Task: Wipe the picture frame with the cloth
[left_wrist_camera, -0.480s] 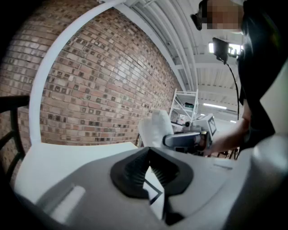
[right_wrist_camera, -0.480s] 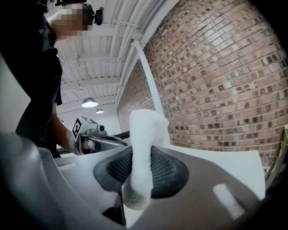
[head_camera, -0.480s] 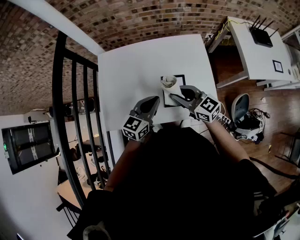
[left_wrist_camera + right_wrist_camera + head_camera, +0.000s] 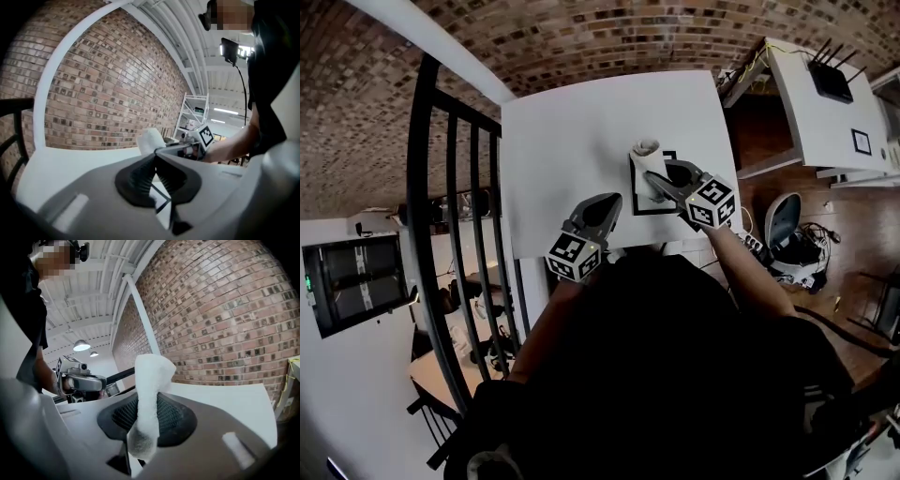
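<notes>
A black-edged picture frame [image 4: 634, 197] lies flat near the front right of the white table [image 4: 572, 141]. My right gripper [image 4: 652, 187] hovers over it, shut on a rolled white cloth [image 4: 647, 157] that sticks up above the jaws. In the right gripper view the cloth [image 4: 147, 399] is pinched between the black pads [image 4: 173, 420]. My left gripper [image 4: 607, 204] sits just left of the frame with its jaws shut and nothing between them. The left gripper view shows the cloth [image 4: 151, 139], the right gripper [image 4: 187, 146] behind it, and a corner of the frame [image 4: 161, 202].
A black metal railing [image 4: 450, 234] runs along the table's left side. To the right stand a white desk [image 4: 811, 112] with a router [image 4: 830, 75] and a chair [image 4: 783, 220] on the wooden floor. A brick wall lies beyond the table's far edge.
The right gripper has moved slightly farther over the frame, and the cloth stands taller above it. The left gripper has hardly moved.
</notes>
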Available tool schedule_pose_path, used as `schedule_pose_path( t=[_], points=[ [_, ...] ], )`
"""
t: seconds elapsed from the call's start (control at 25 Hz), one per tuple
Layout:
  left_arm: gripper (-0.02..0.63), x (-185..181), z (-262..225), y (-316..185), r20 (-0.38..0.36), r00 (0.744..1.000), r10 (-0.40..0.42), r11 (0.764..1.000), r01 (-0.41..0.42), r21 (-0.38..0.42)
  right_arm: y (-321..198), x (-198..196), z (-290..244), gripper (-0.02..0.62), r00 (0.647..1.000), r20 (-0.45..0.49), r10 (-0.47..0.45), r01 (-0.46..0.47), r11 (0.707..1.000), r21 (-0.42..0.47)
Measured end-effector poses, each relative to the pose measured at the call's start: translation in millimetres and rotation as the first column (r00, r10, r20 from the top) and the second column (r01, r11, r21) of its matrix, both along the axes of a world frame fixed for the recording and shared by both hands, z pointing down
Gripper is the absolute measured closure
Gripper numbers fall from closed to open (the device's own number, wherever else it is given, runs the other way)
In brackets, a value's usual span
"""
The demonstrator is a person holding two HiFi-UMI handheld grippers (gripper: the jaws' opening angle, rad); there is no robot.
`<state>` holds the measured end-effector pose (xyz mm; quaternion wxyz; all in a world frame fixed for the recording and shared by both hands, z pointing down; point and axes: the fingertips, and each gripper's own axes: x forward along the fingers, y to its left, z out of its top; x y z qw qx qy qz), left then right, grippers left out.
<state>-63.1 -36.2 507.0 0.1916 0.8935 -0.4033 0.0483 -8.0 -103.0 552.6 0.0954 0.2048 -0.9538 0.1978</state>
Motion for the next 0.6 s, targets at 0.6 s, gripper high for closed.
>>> schedule_pose_path(
  t=[0.6],
  points=[
    [0.606,-1,9,-9,0.012,1.000,-0.010,0.999,0.011,-0.031,-56,-38,141,0.499,0.975,-0.223,-0.015,-0.057,0.948,-0.314]
  ],
)
